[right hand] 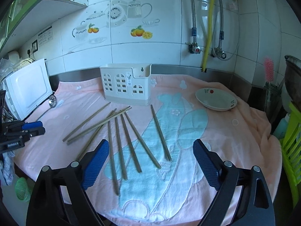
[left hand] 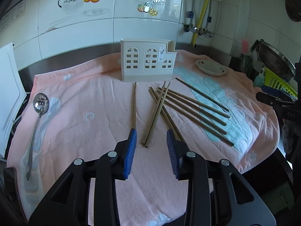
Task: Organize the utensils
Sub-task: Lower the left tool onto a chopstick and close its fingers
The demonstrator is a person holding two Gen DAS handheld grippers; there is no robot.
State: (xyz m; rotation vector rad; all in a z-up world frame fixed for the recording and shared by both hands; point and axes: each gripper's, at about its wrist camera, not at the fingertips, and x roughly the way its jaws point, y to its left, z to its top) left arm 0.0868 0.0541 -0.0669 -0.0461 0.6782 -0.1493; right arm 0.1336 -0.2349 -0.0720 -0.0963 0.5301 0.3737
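Left gripper [left hand: 151, 143] hangs low over the pink towel [left hand: 84, 113] with a moderate gap between its blue pads, holding nothing; we see a crossed pair of brown wooden chopsticks [left hand: 156, 113] lying right between its fingers. Right gripper [right hand: 150, 160] gapes wide, also empty, over the fanned chopsticks on the towel's blue pattern. All the loose chopsticks lie flat in front of the cream plastic utensil holder with arched window cut-outs [left hand: 147, 62], none inside it yet. A perforated steel ladle [left hand: 37, 113] lies apart at the towel's left edge, and a white floral dish [right hand: 216, 98] sits off to the right.

Risks, as we judge them: the sticks overlap, so closing on one likely drags or rolls its neighbours; the soft towel could let a thin stick slip from the pads; a tilted stick could snag the holder's rim and tip it.
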